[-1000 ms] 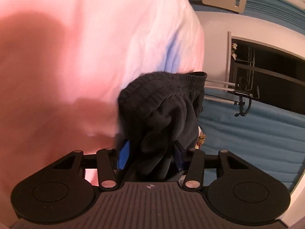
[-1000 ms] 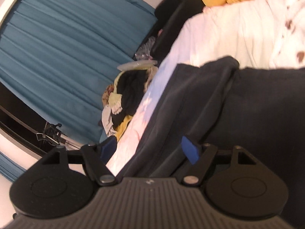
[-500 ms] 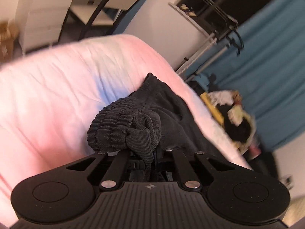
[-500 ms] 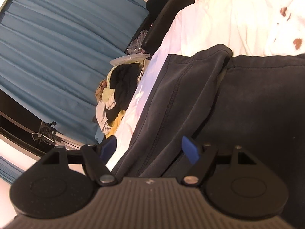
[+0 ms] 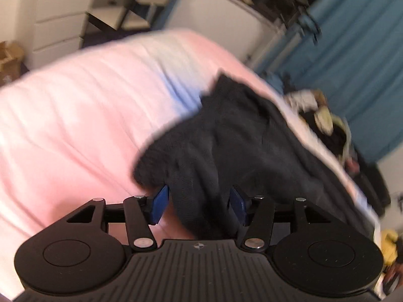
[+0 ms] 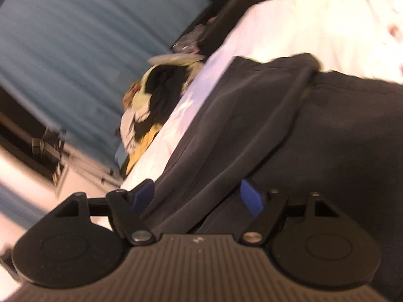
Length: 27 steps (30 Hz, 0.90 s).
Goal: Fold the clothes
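In the left wrist view the left gripper [image 5: 199, 201] has its blue pads [image 5: 160, 202] spread wide, with a bunched end of the dark garment [image 5: 226, 151] lying loosely between them on the pink-white bedcover [image 5: 88, 115]; half a second ago those pads were pinched tight on the ribbed fabric, so the cloth has just been let go, and the picture is smeared with motion. The garment runs away from the tool along the bed toward the blue curtain [image 5: 352, 58] and a heap of mixed clothes [image 5: 325, 125]. In the right wrist view the right gripper [image 6: 199, 196] also stands wide, its pads either side of a long seamed edge of the same dark garment [image 6: 252, 125] without clamping it, much as in the earlier frames, though the camera has swung a little. Judging by this, a fold has been laid down by the left hand and the step in hand is releasing and re-gripping; the next move likely calls for closing on a clean single edge, not a bunch, so the following fold lies flat
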### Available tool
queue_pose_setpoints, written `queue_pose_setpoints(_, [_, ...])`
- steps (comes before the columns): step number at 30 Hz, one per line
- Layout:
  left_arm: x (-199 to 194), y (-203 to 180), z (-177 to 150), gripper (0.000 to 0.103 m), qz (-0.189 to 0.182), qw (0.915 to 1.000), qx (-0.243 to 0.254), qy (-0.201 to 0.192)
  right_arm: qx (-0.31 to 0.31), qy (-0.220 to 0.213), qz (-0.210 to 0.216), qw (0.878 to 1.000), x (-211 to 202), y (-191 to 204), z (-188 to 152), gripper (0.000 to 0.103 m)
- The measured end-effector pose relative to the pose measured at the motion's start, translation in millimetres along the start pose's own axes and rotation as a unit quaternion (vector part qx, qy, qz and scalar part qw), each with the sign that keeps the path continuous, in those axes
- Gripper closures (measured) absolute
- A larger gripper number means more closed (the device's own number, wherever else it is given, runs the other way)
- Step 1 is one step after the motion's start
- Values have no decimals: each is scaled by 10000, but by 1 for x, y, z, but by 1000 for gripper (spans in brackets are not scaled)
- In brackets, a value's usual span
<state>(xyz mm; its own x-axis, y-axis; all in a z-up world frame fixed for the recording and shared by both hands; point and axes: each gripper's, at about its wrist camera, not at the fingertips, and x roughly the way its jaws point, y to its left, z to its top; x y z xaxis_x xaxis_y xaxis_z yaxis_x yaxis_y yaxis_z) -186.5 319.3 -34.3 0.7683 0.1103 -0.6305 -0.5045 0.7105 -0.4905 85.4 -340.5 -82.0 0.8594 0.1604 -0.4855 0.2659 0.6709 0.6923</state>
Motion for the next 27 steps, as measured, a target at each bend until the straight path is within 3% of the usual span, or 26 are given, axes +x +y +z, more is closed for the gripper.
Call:
queue_pose_setpoints(2, [-15,-8,16,30,-119,9991,-11,-415,-530,62,-14,9986,5,22,-20,23])
queue_pose_setpoints(4, [-12,-25,40,28,-297,9969,92,-722,-1054,109,-56,9943,13,44,-48,22])
queue_pose_setpoints(8, [49,-56,77,28,-248,9972,484,-507,-1893,736,254,9788,47,80,-108,23])
queue_pose_setpoints(13, [132,-78,95,28,146,9937,1106,-74,-2976,931,470,9490,69,104,-143,23])
queue_pose_setpoints(19, [232,-103,117,30,617,9799,1842,445,-2830,1056,435,9523,95,99,-143,22])
queue_pose_setpoints(23, [296,-119,130,42,935,9662,2274,772,-3172,1084,406,9413,115,106,-158,15])
queue_pose_setpoints(25, [301,-123,126,48,1155,9665,2155,776,-3272,1072,398,9380,121,109,-161,14])
queue_pose_setpoints(26, [299,-132,123,62,1300,9656,2155,651,-3246,1071,394,9390,122,109,-161,14])
queue_pose_setpoints(27, [298,-141,119,67,1453,9634,2196,503,-3213,1054,402,9402,124,109,-161,14])
